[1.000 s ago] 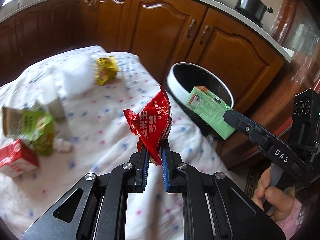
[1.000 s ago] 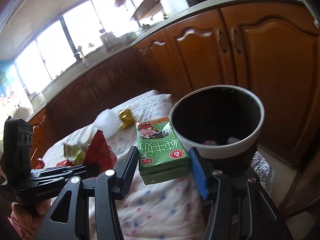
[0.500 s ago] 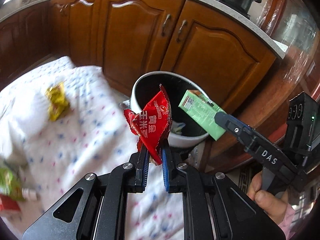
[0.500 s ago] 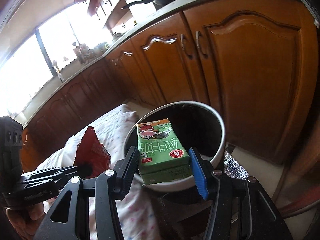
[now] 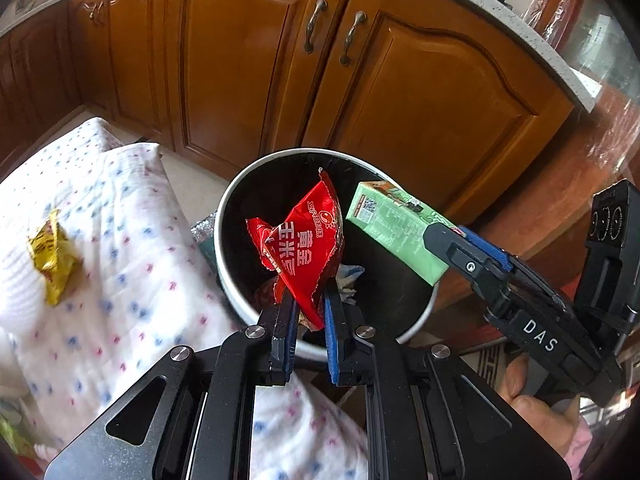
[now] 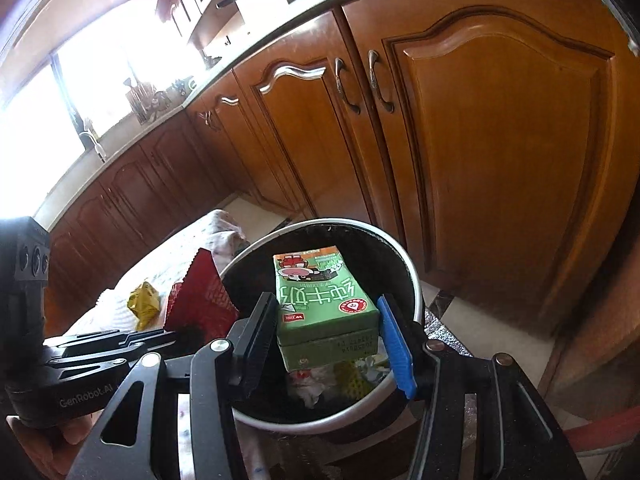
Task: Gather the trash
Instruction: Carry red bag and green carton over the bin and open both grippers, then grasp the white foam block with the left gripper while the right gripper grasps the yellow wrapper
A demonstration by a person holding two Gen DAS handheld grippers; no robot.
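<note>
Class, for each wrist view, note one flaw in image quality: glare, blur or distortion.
Left wrist view: fisheye bends the cabinet doors; the tablecloth edge is blurred. Right wrist view: the window is blown out white, while the green carton stays sharp.

Brown wooden cabinets (image 6: 492, 152) under a pale countertop (image 5: 532, 36); a glaring, probably sunlit window (image 6: 36, 120).

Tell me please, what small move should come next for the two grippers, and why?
Probably open both grippers and let the trash drop. The left gripper pinches the red snack wrapper and the right gripper clamps the green milk carton; in both views each item appears to hang over the mouth of the trash bin, which already holds scraps.
</note>
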